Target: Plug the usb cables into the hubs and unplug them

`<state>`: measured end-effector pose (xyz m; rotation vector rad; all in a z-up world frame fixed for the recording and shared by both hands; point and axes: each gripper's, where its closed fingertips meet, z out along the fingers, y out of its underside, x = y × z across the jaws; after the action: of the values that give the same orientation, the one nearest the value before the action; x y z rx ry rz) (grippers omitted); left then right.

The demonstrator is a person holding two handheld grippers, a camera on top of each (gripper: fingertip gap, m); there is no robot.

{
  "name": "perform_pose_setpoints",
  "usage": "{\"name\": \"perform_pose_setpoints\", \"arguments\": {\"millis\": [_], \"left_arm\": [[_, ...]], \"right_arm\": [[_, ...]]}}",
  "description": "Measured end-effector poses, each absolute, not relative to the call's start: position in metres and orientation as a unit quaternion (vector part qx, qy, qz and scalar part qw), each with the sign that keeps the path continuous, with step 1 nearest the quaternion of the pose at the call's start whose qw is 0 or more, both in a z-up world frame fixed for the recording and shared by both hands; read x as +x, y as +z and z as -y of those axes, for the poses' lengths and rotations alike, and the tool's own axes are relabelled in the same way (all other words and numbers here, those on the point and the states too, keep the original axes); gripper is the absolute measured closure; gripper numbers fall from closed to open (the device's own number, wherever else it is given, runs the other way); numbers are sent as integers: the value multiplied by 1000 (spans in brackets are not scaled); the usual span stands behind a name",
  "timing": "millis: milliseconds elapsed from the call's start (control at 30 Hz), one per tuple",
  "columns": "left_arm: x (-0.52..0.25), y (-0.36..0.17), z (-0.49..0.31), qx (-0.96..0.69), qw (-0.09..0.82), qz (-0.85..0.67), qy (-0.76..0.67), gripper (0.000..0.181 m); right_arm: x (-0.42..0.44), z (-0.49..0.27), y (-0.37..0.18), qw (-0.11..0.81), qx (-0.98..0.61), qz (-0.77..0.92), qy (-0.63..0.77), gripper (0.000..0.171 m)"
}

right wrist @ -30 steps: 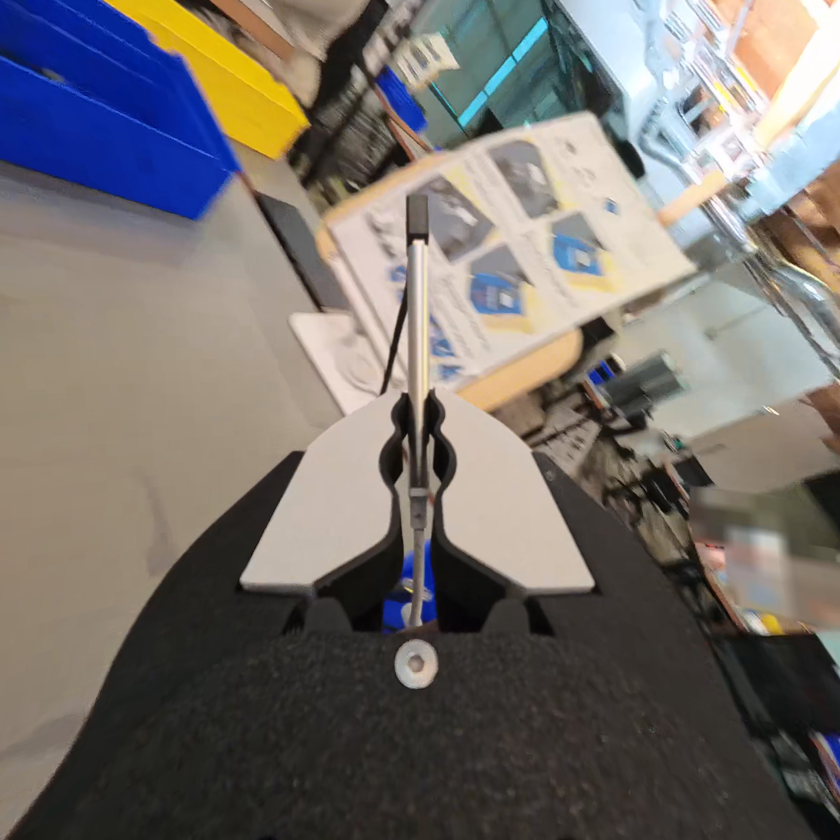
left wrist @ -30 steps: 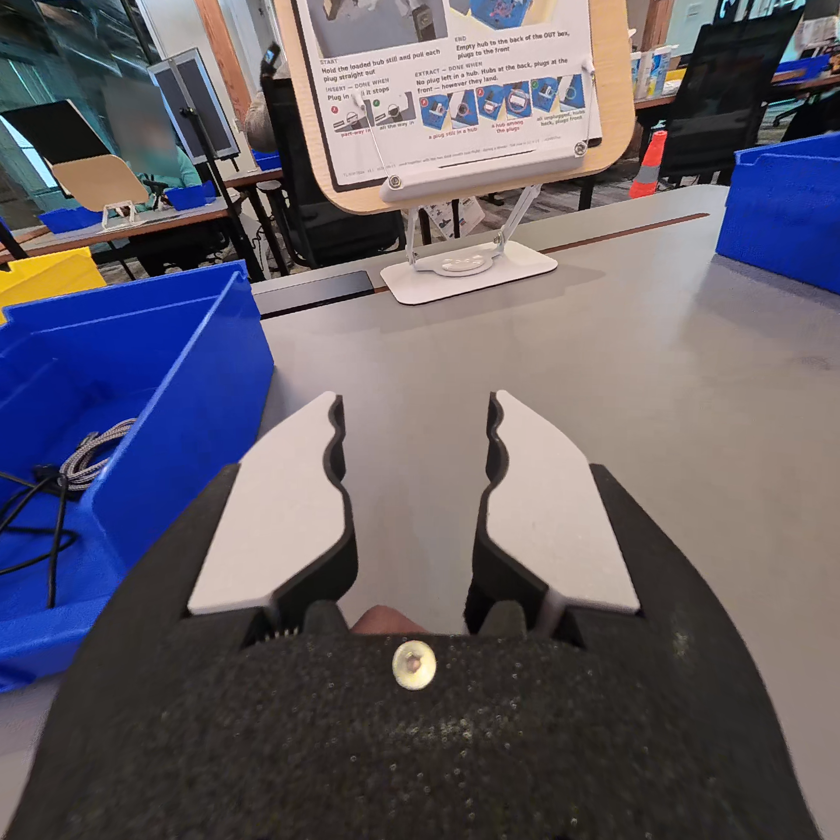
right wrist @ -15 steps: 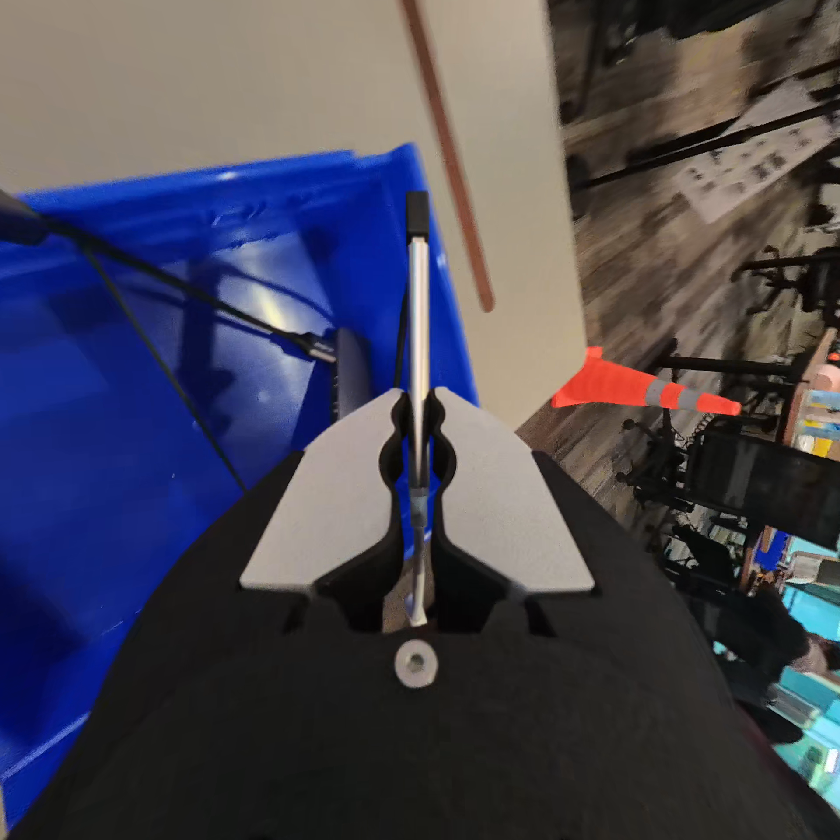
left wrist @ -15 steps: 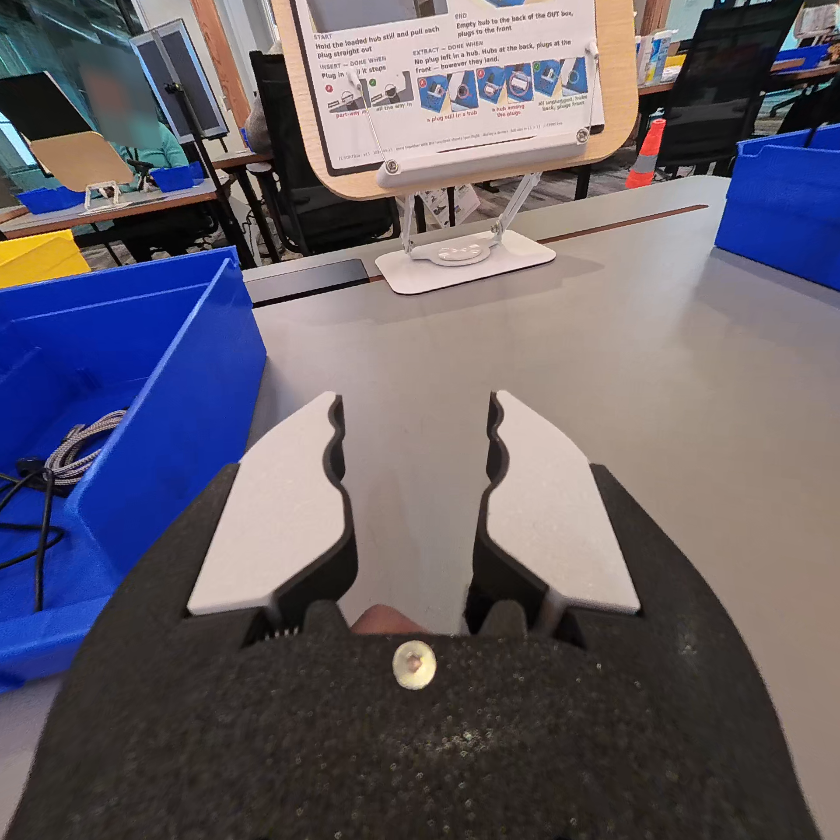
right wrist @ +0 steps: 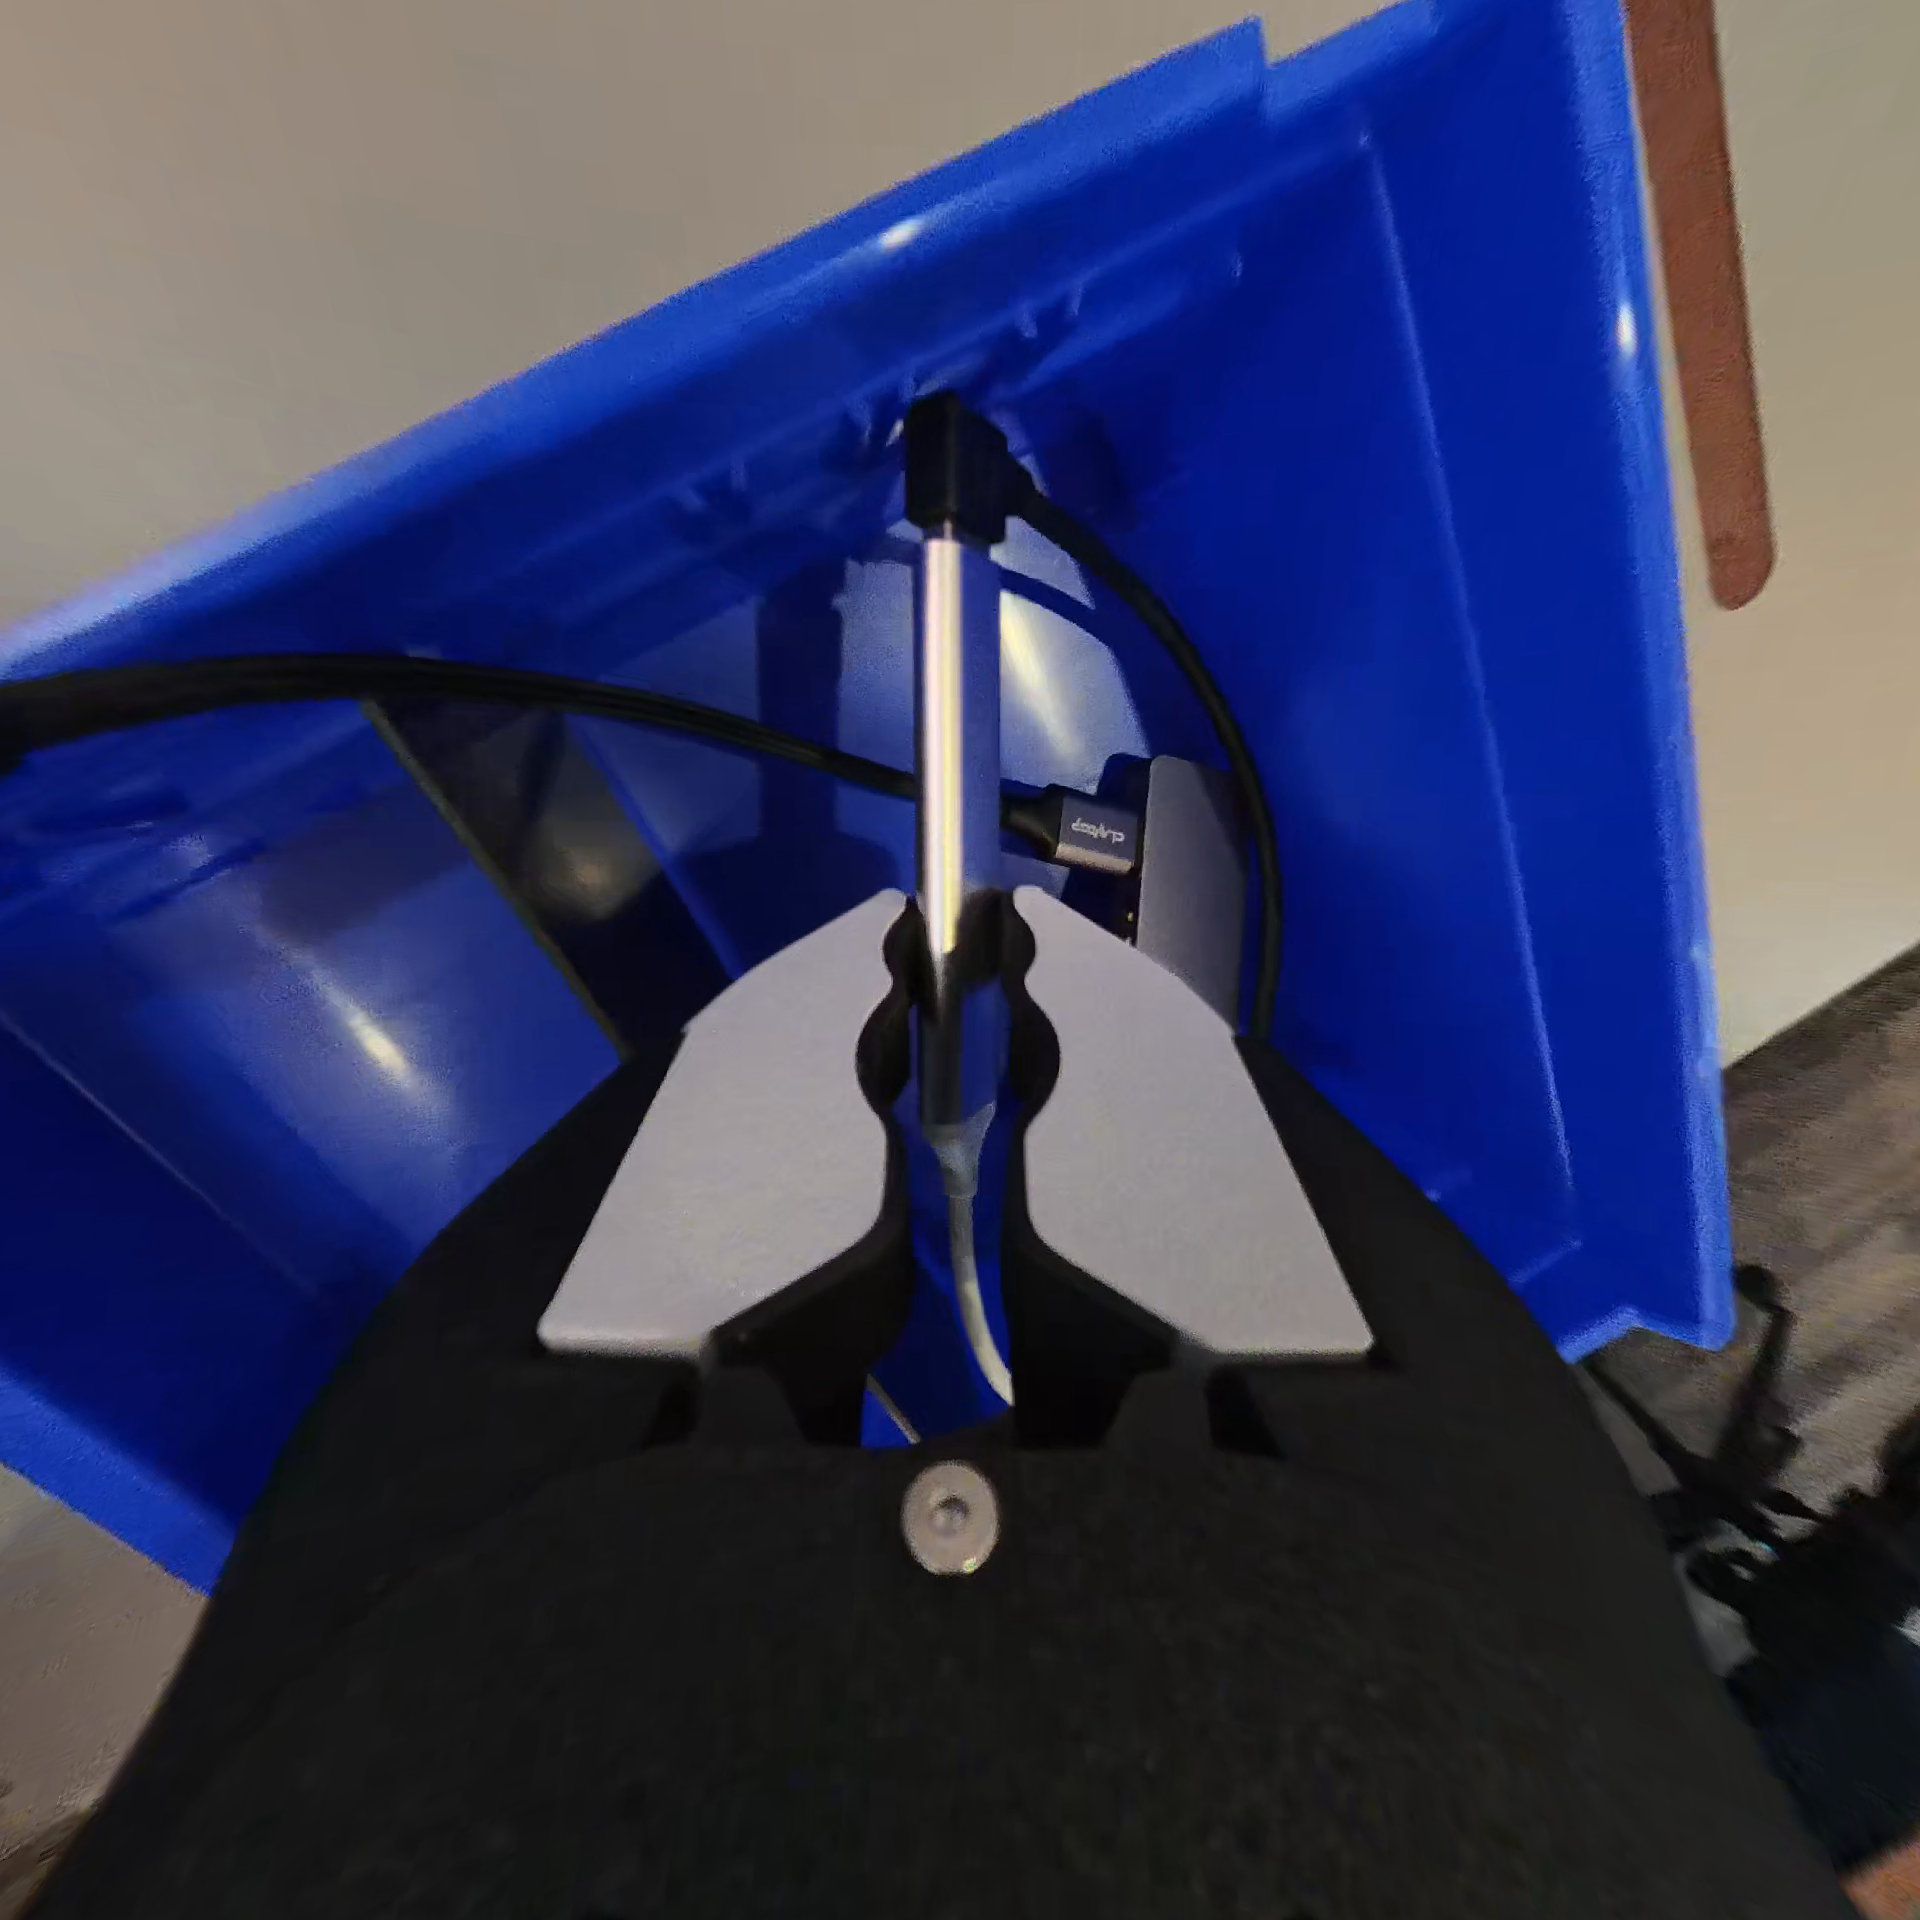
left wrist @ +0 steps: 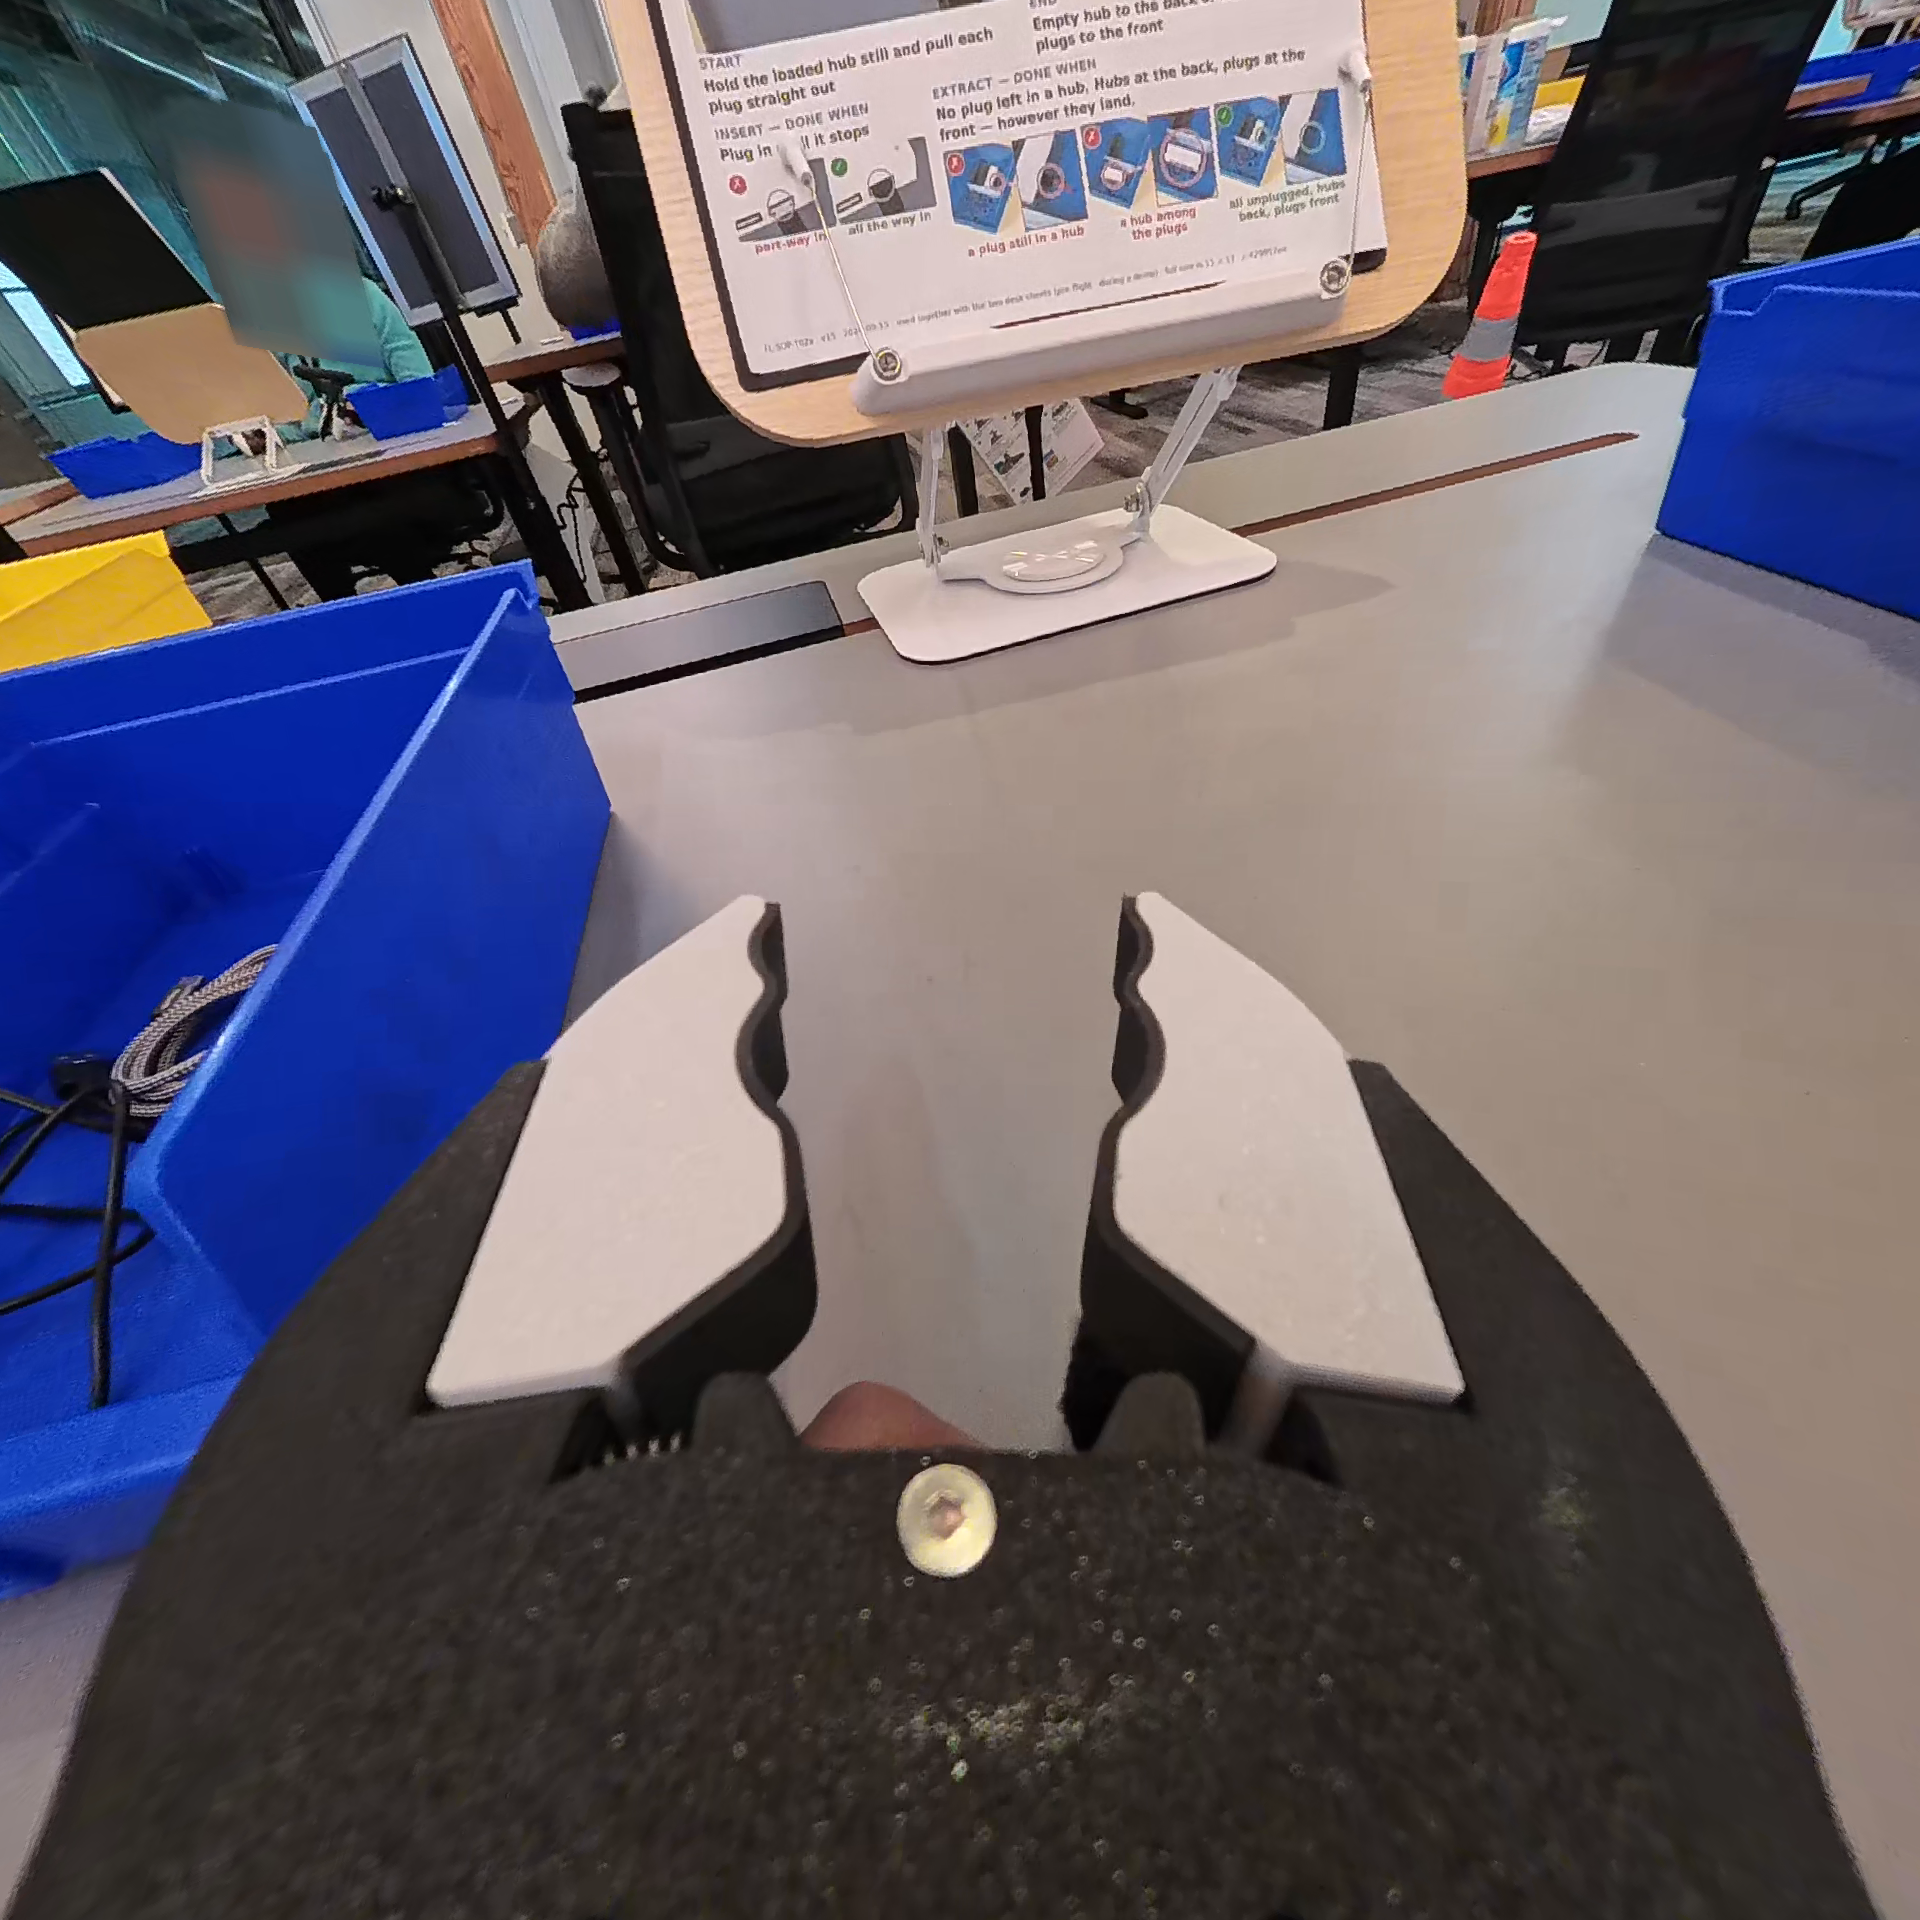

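Note:
My right gripper (right wrist: 956, 909) is shut on a thin silver hub (right wrist: 951, 727), seen edge-on, with a black plug (right wrist: 940, 468) in its far end and a black cable looping off it. It hangs over the right blue bin (right wrist: 1455, 623). In that bin lies a second grey hub (right wrist: 1184, 862) with a grey-tipped plug (right wrist: 1091, 831) in it. My left gripper (left wrist: 948, 914) is open and empty over the grey table (left wrist: 1351, 935). The left blue bin (left wrist: 395, 935) beside it holds a braided grey cable (left wrist: 177, 1029) and black cables.
An instruction board on a white stand (left wrist: 1070, 582) stands at the table's back middle. The right blue bin's corner shows in the left wrist view (left wrist: 1808, 436). An orange cone (left wrist: 1496, 312), chairs and other desks lie beyond the table. Across from one pair of fingers to the other is roughly 50 centimetres.
My right gripper has swung with the hub from facing the instruction board to over the right blue bin, and now sits lower into it. My left gripper has stayed open and nearly still.

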<state>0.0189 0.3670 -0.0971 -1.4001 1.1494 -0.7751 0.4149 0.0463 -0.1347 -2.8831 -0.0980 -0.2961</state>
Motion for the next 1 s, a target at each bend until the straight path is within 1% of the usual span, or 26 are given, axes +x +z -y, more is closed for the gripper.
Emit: {"name": "perform_pose_setpoints", "arguments": {"millis": [33,133,200,333,433,467,500,600,667,733,800,867,1000], "left_arm": [[19,-97,-367,-591,554,-486,-329,121],[17,-94,-367,-589,561,-480,-329,121],[17,-94,-368,-591,561,-477,-330,120],[19,-98,-370,-601,550,-480,-326,122],[25,-101,-369,-599,540,-493,-328,126],[27,-100,-369,-597,541,-492,-330,127],[29,-98,-371,-599,545,-485,-331,127],[36,-103,-376,-624,526,-473,-332,124],[44,-111,-377,-654,483,-467,-348,114],[53,-116,-373,-677,435,-450,-387,112],[58,-117,-372,-682,413,-443,-410,111],[58,-118,-374,-688,409,-437,-410,108],[58,-120,-374,-689,416,-442,-396,104]], "right_arm": [[414,-46,-134,124,-987,29,-93,157],[415,-44,-123,142,-985,11,-97,136],[407,-43,-101,178,-980,-3,-93,131],[384,-43,-35,300,-943,-22,-141,123],[333,-66,27,464,-866,-33,-184,126],[311,-78,41,513,-836,-42,-191,128],[291,-89,45,541,-815,-54,-202,131],[236,-127,29,588,-780,-83,-196,125],[205,-156,3,603,-777,-110,-141,120],[184,-181,-27,609,-775,-134,-98,117],[175,-198,-60,605,-775,-156,-90,115],[172,-208,-85,595,-780,-163,-102,114],[180,-215,-107,583,-783,-177,-124,112]]}}
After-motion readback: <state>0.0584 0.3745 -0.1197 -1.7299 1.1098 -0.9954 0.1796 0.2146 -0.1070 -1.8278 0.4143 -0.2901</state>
